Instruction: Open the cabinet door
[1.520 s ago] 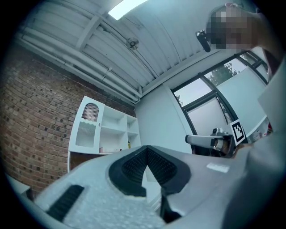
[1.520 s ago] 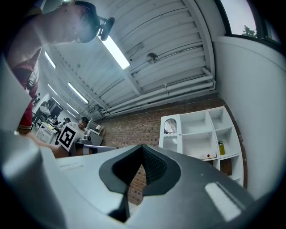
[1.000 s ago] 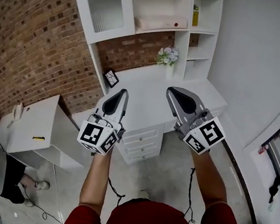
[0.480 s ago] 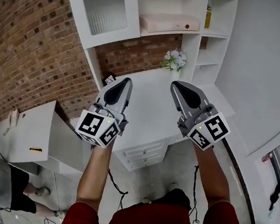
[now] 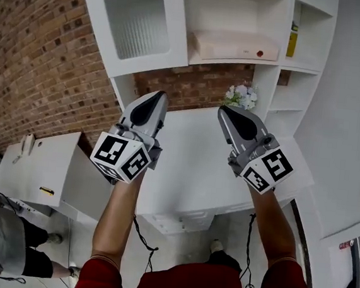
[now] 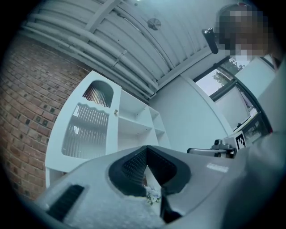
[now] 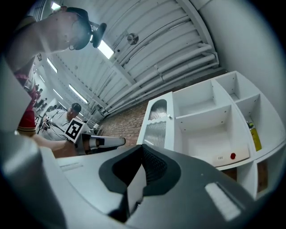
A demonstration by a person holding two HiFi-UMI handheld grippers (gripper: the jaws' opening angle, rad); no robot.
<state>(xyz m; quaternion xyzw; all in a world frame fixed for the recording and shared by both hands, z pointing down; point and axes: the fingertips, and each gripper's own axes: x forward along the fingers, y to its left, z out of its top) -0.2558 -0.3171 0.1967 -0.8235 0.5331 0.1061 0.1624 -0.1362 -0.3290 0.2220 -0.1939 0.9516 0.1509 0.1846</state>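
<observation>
The cabinet door (image 5: 140,22), shut at upper left, looms nearer than a second ago. The left gripper (image 5: 155,97) and right gripper (image 5: 225,111), both clenched on nothing, have advanced over the desk (image 5: 190,166) below it.

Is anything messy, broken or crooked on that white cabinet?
No, nothing stands out. The cabinet door sits closed and straight, the box lies flat on its shelf, and the flowers stand upright on the desk. Nothing looks spilled or broken.
</observation>
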